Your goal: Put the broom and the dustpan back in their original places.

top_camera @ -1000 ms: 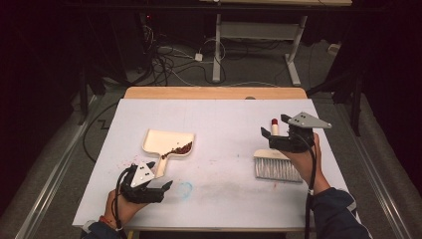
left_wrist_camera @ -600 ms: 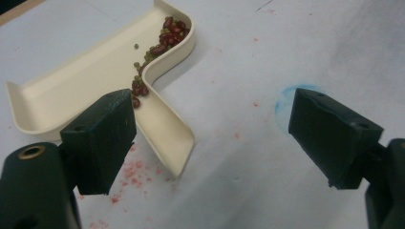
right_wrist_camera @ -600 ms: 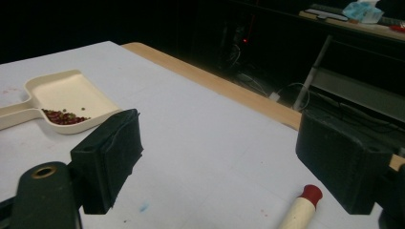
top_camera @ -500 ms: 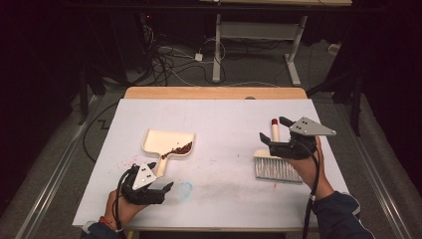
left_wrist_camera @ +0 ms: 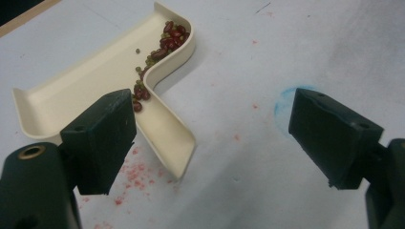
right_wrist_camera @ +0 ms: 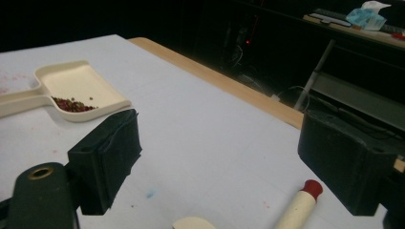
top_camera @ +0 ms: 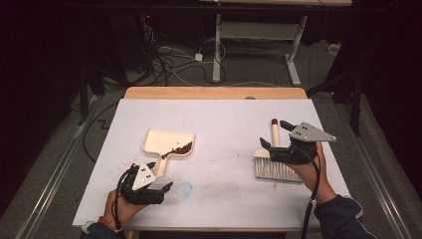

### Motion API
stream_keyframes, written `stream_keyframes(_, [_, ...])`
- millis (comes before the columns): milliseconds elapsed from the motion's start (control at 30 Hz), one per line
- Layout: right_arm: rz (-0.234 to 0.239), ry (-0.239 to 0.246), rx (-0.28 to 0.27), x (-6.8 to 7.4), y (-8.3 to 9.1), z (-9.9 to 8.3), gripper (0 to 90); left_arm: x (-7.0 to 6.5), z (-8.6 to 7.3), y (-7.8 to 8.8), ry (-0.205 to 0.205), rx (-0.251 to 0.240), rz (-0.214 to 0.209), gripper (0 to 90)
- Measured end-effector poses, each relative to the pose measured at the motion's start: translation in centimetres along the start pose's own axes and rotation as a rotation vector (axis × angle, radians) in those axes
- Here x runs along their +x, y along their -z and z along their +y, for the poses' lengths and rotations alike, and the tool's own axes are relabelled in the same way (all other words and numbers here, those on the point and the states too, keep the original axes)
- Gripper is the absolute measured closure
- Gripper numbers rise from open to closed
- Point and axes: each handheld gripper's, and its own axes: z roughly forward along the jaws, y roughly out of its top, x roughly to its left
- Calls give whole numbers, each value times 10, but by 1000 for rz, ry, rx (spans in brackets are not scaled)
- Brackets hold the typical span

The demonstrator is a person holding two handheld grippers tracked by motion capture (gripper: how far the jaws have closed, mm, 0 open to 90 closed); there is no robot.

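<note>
Cream plastic dustpan (top_camera: 166, 142) lies on the white bench (top_camera: 219, 119), a heap of red and green beans (top_camera: 178, 149) in its back corner near the handle. The left gripper (top_camera: 160, 189) rests just beside that handle, fingers spread wide and empty. The right gripper (top_camera: 272, 135) hovers over the brush (top_camera: 274, 159), fingers released. No readable writing appears on either tool.
</note>
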Motion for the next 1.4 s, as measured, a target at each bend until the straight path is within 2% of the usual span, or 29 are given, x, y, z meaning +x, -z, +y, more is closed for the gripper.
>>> stream_keyframes(133, [9, 9, 1, 2, 2, -1, 148, 0, 0, 0, 0, 0, 1, 163])
stream_keyframes(333, [-5, 23, -18, 4, 8, -3, 156, 1, 0, 0, -3, 5, 3, 164])
stream_keyframes(733, [6, 42, 7, 9, 16, -13, 159, 0, 0, 0, -7, 12, -2, 165])
stream_keyframes(933, [5, 47, 15, 9, 21, -18, 158, 0, 0, 0, -12, 20, 10, 167])
stream_keyframes(1167, [7, 55, -5, 6, 31, -28, 159, -1, 0, 0, -15, 17, 7, 167])
stream_keyframes(1400, [3, 74, 6, 4, 35, -42, 160, 0, 0, 0, -14, 14, 5, 167])
